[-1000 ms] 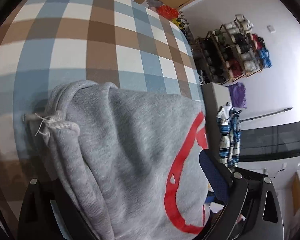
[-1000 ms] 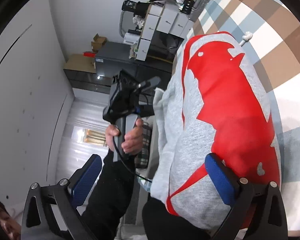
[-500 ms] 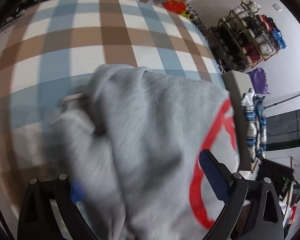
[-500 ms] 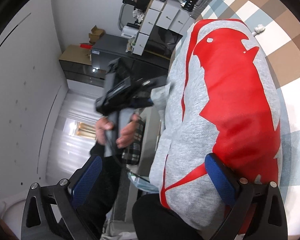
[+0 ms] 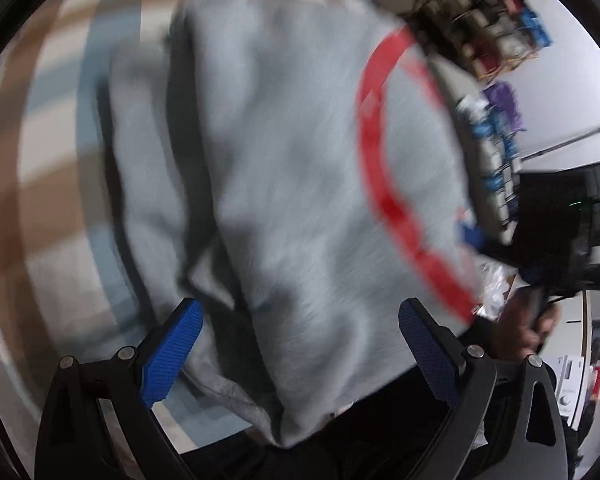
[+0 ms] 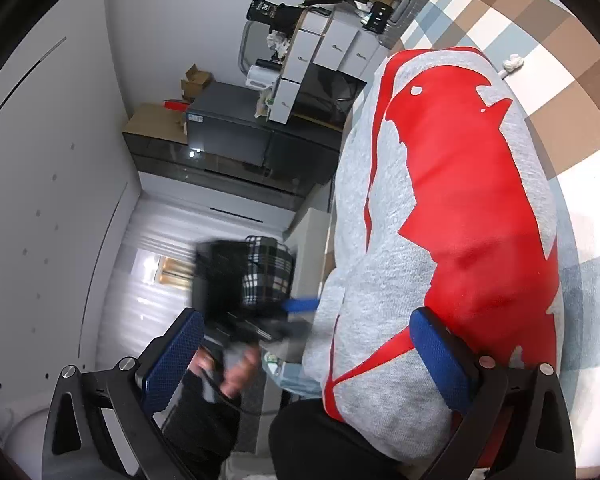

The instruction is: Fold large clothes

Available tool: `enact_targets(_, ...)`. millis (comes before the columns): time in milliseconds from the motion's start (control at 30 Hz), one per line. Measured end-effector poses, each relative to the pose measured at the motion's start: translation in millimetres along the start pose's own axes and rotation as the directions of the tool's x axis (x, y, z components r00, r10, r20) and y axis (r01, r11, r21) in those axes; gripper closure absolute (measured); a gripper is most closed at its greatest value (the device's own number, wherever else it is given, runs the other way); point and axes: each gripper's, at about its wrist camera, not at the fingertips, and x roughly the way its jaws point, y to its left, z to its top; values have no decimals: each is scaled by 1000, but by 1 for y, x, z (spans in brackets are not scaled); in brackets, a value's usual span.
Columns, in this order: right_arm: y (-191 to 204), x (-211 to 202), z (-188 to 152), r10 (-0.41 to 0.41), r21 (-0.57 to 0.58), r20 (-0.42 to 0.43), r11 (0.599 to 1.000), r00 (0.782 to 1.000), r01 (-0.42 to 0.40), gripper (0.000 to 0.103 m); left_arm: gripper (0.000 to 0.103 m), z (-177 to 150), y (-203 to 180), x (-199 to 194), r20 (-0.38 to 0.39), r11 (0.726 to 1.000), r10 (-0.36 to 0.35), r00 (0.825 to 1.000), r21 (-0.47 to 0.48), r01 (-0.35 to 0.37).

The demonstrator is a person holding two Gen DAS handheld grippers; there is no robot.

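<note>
1. Checked cloth (image 6: 560, 92) in brown, blue and white covers the work surface; beyond its far edge stand white drawer units (image 6: 328, 52) and a dark cabinet (image 6: 228, 136); the other side of the room holds a cluttered rack (image 5: 484, 20).

2. Across that cloth lies the grey sweatshirt (image 6: 440, 208), folded into a thick bundle with its red print (image 6: 472, 200) uppermost; its near end hangs over the table edge toward the person; a drawstring knot (image 6: 512, 63) rests on the cloth at the far end.

3. One second back, the left gripper (image 5: 300, 344) had its fingers sunk into the fabric, with only one blue pad visible; now both blue pads (image 5: 172, 352) show, spread wide with nothing between them, and the garment sits beyond them; the left view is heavily blurred, which suggests a fast pull-back.

4. From the right wrist view, the left hand (image 6: 224, 368) has dropped lower and closer in half a second, smeared by motion, so the release looks finished.

5. Meanwhile the right gripper (image 6: 304, 356) has scarcely moved; its jaws stand spread, and one pad (image 6: 440, 360) lies on top of the sweatshirt near the table edge; it pinches nothing.

6. Judging by this, the fold just laid is complete and neither tool holds the cloth; the bundle looks compact, so what remains is probably smoothing or a last tidy; the overhanging near end could slide off if left unsupported.
</note>
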Motion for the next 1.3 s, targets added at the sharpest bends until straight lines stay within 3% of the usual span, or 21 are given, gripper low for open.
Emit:
enact_targets(100, -1, -1, 0, 4, 0, 8, 1000, 1000, -4, 0, 8, 2, 11, 17, 6, 993, -100, 995, -61, 100)
enact_targets(167, -1, -1, 0, 9, 6, 11, 1000, 1000, -9, 0, 34, 6, 5, 17, 30, 991, -123, 992, -39, 125)
enact_targets(300, -5, -5, 2, 30, 33, 10, 999, 1000, -30, 0, 78, 14, -6, 11, 62, 998, -61, 996, 1, 61)
enact_targets(333, -6, -5, 3, 38, 40, 6, 998, 999, -38, 0, 83, 15, -5, 9, 65, 998, -63, 996, -4, 64)
enact_targets(500, -4, -8, 5, 58, 77, -44, 996, 997, -54, 0, 87, 16, 4, -4, 118, 993, -110, 987, -19, 113)
enact_targets(600, 13, -8, 1, 84, 21, -119, 996, 989, -82, 0, 87, 16, 5, -17, 151, 990, -136, 979, -3, 138)
enact_targets(800, 9, 13, -6, -15, -5, -167, 1000, 986, 14, 0, 88, 11, -4, -22, 174, 992, -130, 976, 30, 127)
enact_targets(967, 13, 31, -12, -119, -57, -198, 992, 973, 110, 0, 88, 1, 17, -2, 155, 989, -144, 977, -10, 147)
enact_targets(1067, 21, 46, -18, -214, -123, -211, 974, 954, 191, 0, 87, -1, 34, 12, 151, 976, -197, 969, -60, 208)
enact_targets(1200, 24, 54, -19, -262, -157, -228, 960, 938, 230, 0, 86, -1, 44, 15, 173, 963, -244, 954, -74, 260)
enact_targets(1300, 31, 67, -23, -346, -255, -270, 926, 899, 280, 0, 84, -1, 46, 15, 189, 963, -241, 952, -75, 258)
